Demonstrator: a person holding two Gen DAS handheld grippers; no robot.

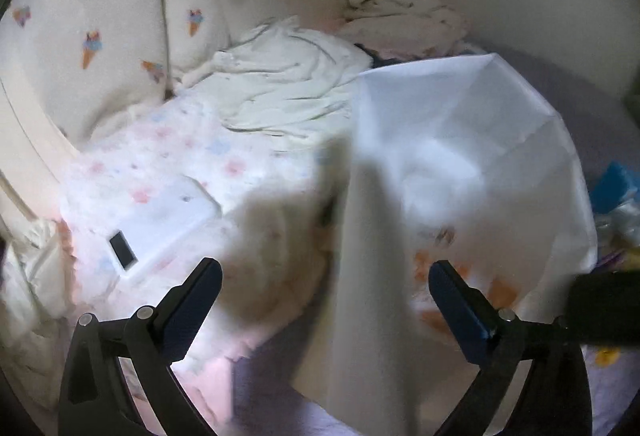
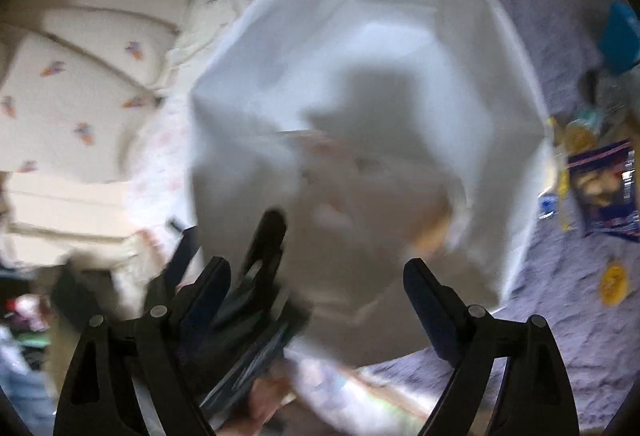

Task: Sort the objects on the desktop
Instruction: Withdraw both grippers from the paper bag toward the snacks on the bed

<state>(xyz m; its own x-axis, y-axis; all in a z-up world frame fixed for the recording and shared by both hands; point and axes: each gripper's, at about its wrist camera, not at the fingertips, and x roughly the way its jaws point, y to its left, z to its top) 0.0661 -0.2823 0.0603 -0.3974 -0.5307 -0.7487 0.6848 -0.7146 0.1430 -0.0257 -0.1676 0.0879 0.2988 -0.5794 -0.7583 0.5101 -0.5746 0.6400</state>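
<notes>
We hold both grippers over a large white fabric bag [image 1: 460,139] that stands open-mouthed on a bed with a lavender cover [image 2: 568,324], and the sorting looks only partly done. Our left gripper [image 1: 324,300] has its jaws spread wide with nothing between them; our right gripper [image 2: 316,296] is likewise released and empty, hovering at the bag's near rim.

Inside the bag we make out blurred shapes with orange and pink patches, too smeared to name, so some things appear to be in already. What is left, as far as we can judge, lies on both sides. To the right of the bag a cluster remains on the cover: a blue box [image 2: 620,35], a dark blue snack packet [image 2: 604,187], a yellow round item [image 2: 612,284] and a few pieces too small to tell. To the left, a white flat device with a dark window [image 1: 160,224] rests on a pink-and-blue patterned blanket [image 1: 180,147], near crumpled white bedding [image 1: 280,87] and pillows printed with ice-cream cones [image 1: 88,35].

Motion blur softens both views, so we cannot tell how full the bag is.
</notes>
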